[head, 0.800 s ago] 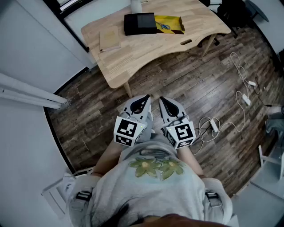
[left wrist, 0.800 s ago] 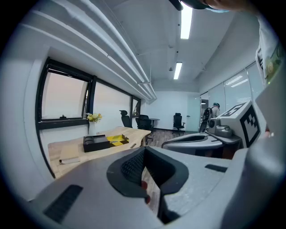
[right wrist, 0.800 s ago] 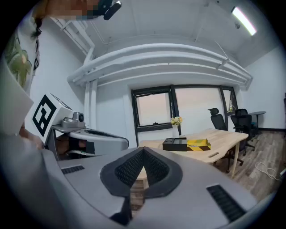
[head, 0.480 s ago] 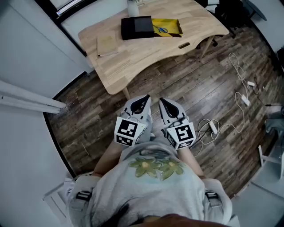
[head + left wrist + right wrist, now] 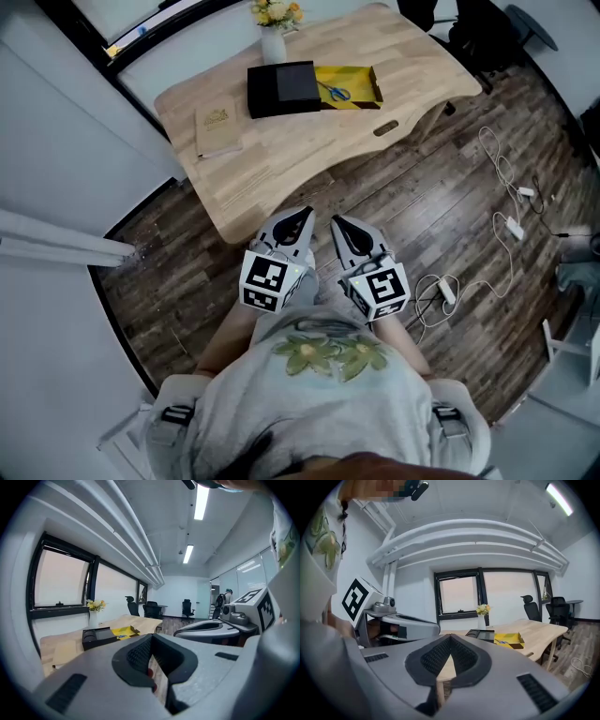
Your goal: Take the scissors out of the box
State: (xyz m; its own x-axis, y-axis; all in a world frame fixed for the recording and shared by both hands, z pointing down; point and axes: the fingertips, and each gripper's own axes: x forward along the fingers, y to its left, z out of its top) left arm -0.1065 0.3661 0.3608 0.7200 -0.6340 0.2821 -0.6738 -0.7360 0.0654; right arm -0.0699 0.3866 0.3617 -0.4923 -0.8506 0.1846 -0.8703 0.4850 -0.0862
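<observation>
Step in hand: approach, pre-reach. Nothing grasped yet. L gripper [image 5: 300,217] and R gripper [image 5: 336,225] sit side by side close to my body, over the wood floor [image 5: 394,202], well short of the table [image 5: 300,145]. Both sets of jaws are closed tip to tip and empty; only room shows past them.

Scissors [image 5: 334,91]: blue handles, lying flat inside the open yellow box [image 5: 374,82] on the far part of the table. Black cover [image 5: 281,89] lies just beside the box on its left, so the contents are exposed. Vase w/ flowers [image 5: 273,37] behind the cover; tan book [image 5: 217,131] further left.

Next, my judgement: close the gap to the table and bring one gripper over the box; R looks better placed. Open jaws before descent, come from above, pinch near handles. Scissors lie low, so there's thin purchase, and the box walls limit my angle. Box prob. light and may slide; L could steady it. Cables [image 5: 506,225] on the floor to my right; mind them.
</observation>
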